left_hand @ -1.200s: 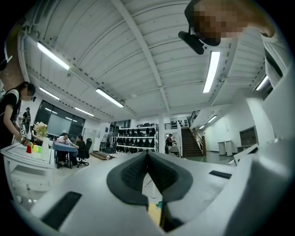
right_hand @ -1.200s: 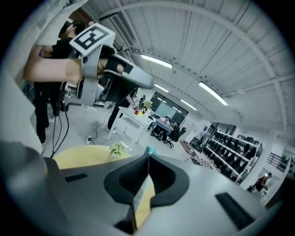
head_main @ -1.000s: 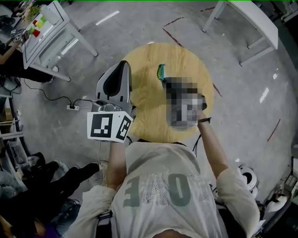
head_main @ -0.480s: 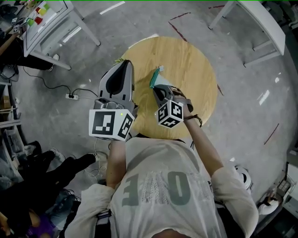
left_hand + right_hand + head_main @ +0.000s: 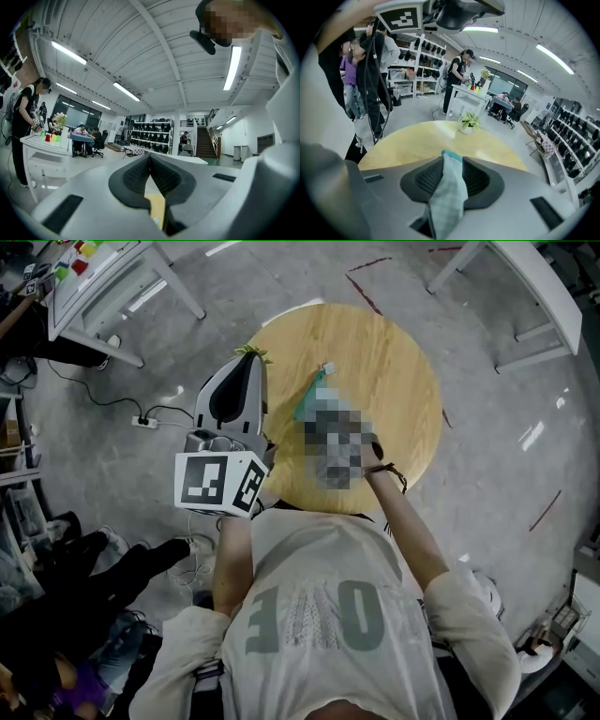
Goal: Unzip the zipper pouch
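The pouch [image 5: 448, 192] looks soft, light and floppy. Your right gripper [image 5: 452, 161] has its jaws opening around it. Your left gripper [image 5: 150, 159] has its jaws closed and empty. Pinch the cloth end.

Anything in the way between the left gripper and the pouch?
Nothing visible. Only bare table lies between the shut left gripper and the pouch, which sits between the opening jaws of the right gripper. The plant stands by the left gripper's tip, off to the side.

teal pouch [image 5: 449, 194] sits between the right gripper's [image 5: 451, 168] opening fingers [image 5: 480, 180].
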`<state>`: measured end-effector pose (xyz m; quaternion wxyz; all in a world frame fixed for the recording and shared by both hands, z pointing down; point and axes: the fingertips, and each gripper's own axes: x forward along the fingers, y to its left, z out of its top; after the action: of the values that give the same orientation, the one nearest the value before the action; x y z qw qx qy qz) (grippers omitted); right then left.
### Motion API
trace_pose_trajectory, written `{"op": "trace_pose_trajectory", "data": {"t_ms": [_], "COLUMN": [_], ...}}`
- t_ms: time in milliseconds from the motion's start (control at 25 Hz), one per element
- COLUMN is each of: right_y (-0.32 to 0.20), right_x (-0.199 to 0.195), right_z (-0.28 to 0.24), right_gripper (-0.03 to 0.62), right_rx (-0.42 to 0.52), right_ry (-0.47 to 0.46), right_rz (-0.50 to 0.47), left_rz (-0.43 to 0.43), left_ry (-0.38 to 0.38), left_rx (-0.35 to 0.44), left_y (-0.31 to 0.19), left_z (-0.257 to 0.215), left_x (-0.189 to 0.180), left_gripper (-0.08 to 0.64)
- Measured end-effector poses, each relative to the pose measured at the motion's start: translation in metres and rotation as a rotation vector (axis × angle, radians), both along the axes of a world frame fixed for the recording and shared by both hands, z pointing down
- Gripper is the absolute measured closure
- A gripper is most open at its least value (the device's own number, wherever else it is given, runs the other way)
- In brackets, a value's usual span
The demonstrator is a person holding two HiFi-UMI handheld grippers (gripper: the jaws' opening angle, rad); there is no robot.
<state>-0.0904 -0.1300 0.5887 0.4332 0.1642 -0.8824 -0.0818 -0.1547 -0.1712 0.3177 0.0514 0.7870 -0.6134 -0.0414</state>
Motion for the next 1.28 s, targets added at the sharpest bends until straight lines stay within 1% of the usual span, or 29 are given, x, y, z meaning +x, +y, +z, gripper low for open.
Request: {"op": "trace_pose_trajectory", "data": {"t_ms": [120,160,240,320,480,640,760,880,960,1040,1120,1200,1280], "right_y": [0.001,0.001,0.002,-0.001,-0.016,-0.036,-0.050,-0.061,-0.063,-0.062,-0.058,-0.052,-0.046], "right_x": [0.001,0.001,0.002,0.004,0.010,0.018,0.038,0.066,0.087,0.109,0.128,0.146,0.160], "right_z": [-0.008,-0.011,-0.020,-0.032,-0.068,-0.124,-0.176,-0.224,-0.251,-0.271,-0.285,-0.295,-0.299], "right_gripper": [0.472,0.462,0.412,0.405,0.406,0.407,0.407,0.415,0.436,0.477,0.514,0.548,0.561], "right_rx": [-0.002,-0.009,-0.031,-0.035,0.009,0.088,0.153,0.202,0.239,0.275,0.313,0.353,0.378], "right_ry": [-0.018,-0.029,-0.054,-0.087,-0.166,-0.270,-0.388,-0.543,-0.641,-0.726,-0.793,-0.842,-0.875], "right_rz": [-0.005,-0.010,-0.015,0.004,0.063,0.125,0.213,0.343,0.429,0.512,0.584,0.646,0.698], "left_rz": [0.003,0.005,0.008,0.012,0.022,0.026,0.030,0.031,0.027,0.027,0.032,0.034,0.033], "left_ry": [0.003,0.004,0.007,0.007,0.004,-0.001,-0.009,-0.024,-0.033,-0.041,-0.051,-0.062,-0.069], "left_rx": [0.000,0.001,0.003,0.008,0.018,0.037,0.060,0.094,0.118,0.139,0.154,0.165,0.173], "left_y": [0.001,0.001,0.001,0.002,0.002,0.001,0.002,0.002,0.003,0.004,0.005,0.007,0.010], "left_z": [0.000,0.000,-0.002,-0.004,-0.009,-0.015,-0.022,-0.031,-0.037,-0.043,-0.047,-0.051,-0.053], "left_x": [0.002,0.003,0.005,0.008,0.012,0.012,0.018,0.023,0.026,0.029,0.033,0.038,0.041], "left_gripper": [0.534,0.534,0.534,0.534,0.534,0.534,0.534,0.534,0.534,0.534,0.534,0.534,0.534]}}
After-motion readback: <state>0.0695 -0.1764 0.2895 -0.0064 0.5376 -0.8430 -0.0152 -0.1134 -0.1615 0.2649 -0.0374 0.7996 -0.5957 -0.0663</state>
